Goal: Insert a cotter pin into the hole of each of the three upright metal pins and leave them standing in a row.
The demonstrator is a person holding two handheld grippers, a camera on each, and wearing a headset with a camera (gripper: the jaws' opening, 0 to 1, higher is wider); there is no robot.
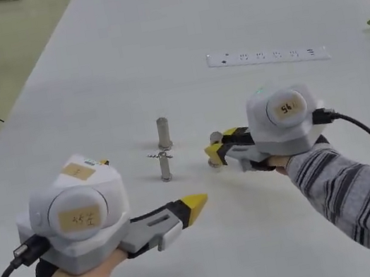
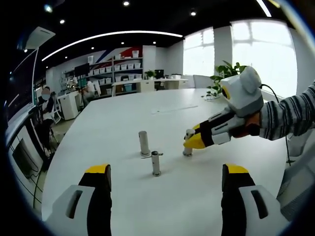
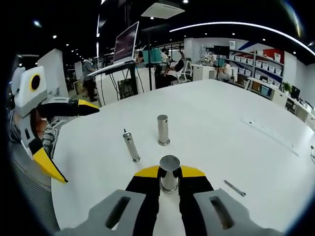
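Right gripper view: R gripper (image 3: 169, 174) was clamped on pin (image 3: 169, 166), bottom centre. L gripper (image 2: 166, 169) had jaws spread wide, nothing held. 2nd pin (image 3: 163, 129) & 3rd pin (image 3: 131, 146) stood mid-frame; cotter (image 3: 235, 188) lay lower right.

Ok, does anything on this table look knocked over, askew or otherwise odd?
Nothing stands out. All three metal pins stand upright: the far pin, the middle pin, and the third pin, held in the jaws of the right gripper. One cotter pin lies loose on the table beside it.

Head view: high, looking down. Gripper views: low, close, angled toward each other; all share upright pins (image 2: 156, 162).
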